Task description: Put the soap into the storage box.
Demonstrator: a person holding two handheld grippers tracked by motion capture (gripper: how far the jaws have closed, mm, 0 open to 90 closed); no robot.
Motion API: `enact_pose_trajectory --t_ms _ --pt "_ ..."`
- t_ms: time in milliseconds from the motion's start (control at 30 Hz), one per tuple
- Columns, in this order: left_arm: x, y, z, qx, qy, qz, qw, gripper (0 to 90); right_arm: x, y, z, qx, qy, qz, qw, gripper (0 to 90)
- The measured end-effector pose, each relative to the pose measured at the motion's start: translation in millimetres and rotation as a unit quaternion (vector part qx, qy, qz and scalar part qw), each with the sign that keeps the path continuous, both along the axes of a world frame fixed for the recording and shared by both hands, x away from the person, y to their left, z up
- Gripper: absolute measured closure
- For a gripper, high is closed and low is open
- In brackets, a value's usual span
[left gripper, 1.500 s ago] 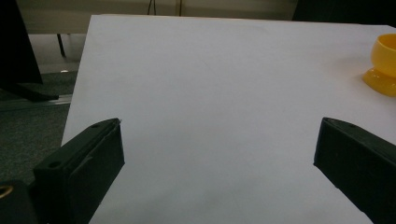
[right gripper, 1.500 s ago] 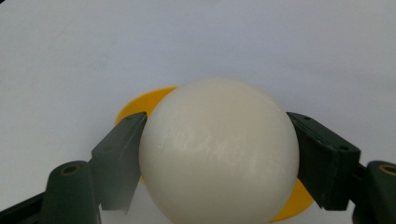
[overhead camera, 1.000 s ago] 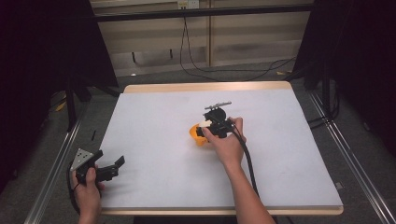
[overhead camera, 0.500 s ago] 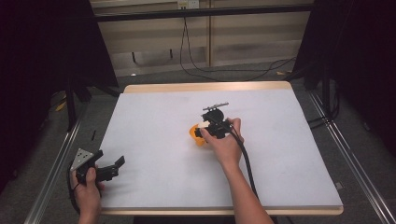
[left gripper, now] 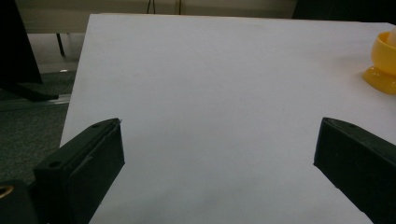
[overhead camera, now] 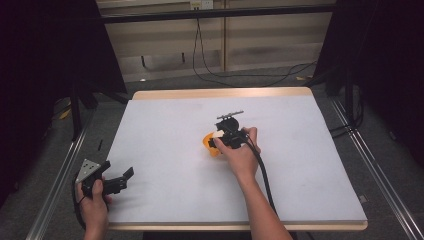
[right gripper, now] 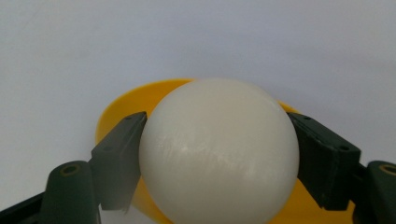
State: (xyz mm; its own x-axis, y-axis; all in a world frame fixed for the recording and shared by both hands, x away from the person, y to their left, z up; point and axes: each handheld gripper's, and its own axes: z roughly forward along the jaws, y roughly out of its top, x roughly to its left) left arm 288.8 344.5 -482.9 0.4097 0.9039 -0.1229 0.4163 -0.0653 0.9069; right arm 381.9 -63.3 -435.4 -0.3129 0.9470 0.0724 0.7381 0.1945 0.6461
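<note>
A white egg (right gripper: 218,149) sits between the jaws of my right gripper (right gripper: 218,161), which is shut on it, both pads touching its sides. Right under and behind the egg is a yellow egg cup (right gripper: 122,116). In the high view the right gripper (overhead camera: 220,139) is at the table's middle, over the yellow cup (overhead camera: 207,144), with a bit of the white egg (overhead camera: 218,134) showing. My left gripper (overhead camera: 125,179) rests open near the front left corner, nothing between its jaws. In the left gripper view the yellow cup (left gripper: 383,63) stands far off at the right edge.
The white table (overhead camera: 165,125) has wide bare room on all sides of the cup. A metal rail (overhead camera: 55,185) runs along the left side, another at the right. Cables (overhead camera: 225,75) lie on the floor beyond the far edge.
The right gripper with the egg has shifted slightly toward the cup. The left hand has not moved.
</note>
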Motion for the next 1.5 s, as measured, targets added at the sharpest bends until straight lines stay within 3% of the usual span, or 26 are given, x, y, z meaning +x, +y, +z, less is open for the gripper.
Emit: enact_pose_trajectory --t_ms 500,567,667,767,1500 --pt "0.0 -0.1 0.0 0.001 0.000 -0.001 1.0000 1.5 0.3 1.5 -6.6 -0.012 0.008 -0.003 0.9999 23.7" --pt "0.0 0.0 0.0 0.001 0.000 -0.001 1.0000 1.5 -0.3 -0.1 -6.7 -0.005 0.002 -0.008 0.9999 23.7" --pt "0.1 -0.1 -0.1 0.001 0.000 -0.001 1.0000 1.5 -0.9 -4.5 -1.0 0.015 -0.007 -0.011 0.9998 21.7" --pt "0.0 -0.9 -0.3 -0.005 0.002 -0.001 1.0000 1.5 -1.2 -7.3 3.1 0.021 -0.009 -0.011 0.9997 20.3" --pt "0.1 -1.3 -0.2 -0.001 0.002 -0.002 1.0000 1.5 -12.8 -27.3 19.0 0.023 -0.028 -0.023 0.9991 17.8"
